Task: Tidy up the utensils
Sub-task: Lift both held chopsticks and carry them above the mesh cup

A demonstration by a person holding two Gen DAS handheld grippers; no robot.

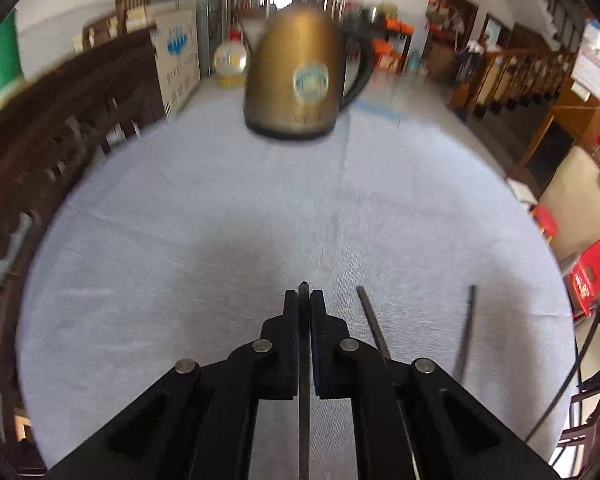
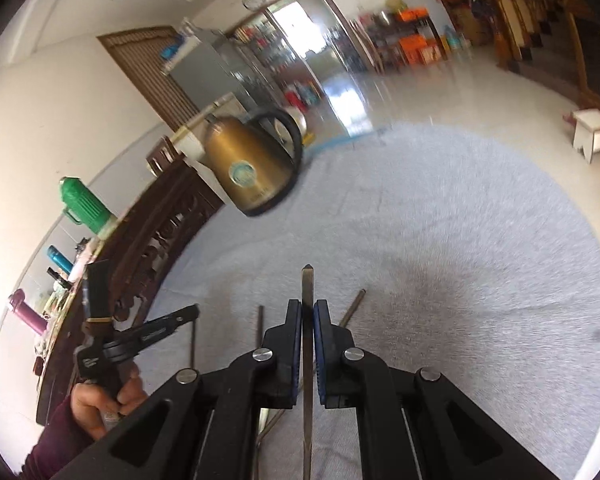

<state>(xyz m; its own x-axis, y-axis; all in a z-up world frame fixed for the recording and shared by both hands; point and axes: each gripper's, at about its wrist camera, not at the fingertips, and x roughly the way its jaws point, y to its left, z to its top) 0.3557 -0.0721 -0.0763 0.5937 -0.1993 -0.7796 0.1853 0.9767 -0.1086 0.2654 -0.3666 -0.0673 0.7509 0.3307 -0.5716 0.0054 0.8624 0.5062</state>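
Observation:
My left gripper (image 1: 304, 295) is shut on a thin metal utensil handle (image 1: 304, 400), and the handle's tip pokes out just past the pads. Two more slim utensil handles (image 1: 374, 326) (image 1: 466, 332) show to its right over the pale blue cloth (image 1: 220, 208). My right gripper (image 2: 308, 305) is shut on another flat metal handle (image 2: 308, 280), whose pointed end sticks well beyond the fingers. Behind it, further handles (image 2: 260, 328) (image 2: 352, 307) show over the cloth. In the right wrist view a hand (image 2: 96, 404) holds the left gripper (image 2: 192, 313) at the left, a thin rod hanging from it.
A brass-coloured kettle (image 1: 300, 80) (image 2: 252, 168) stands at the far side of the cloth. Dark carved wooden furniture (image 1: 60, 140) borders the left edge, with a cardboard box (image 1: 178, 60) behind. Red stools (image 1: 590, 276) stand at the right, off the table.

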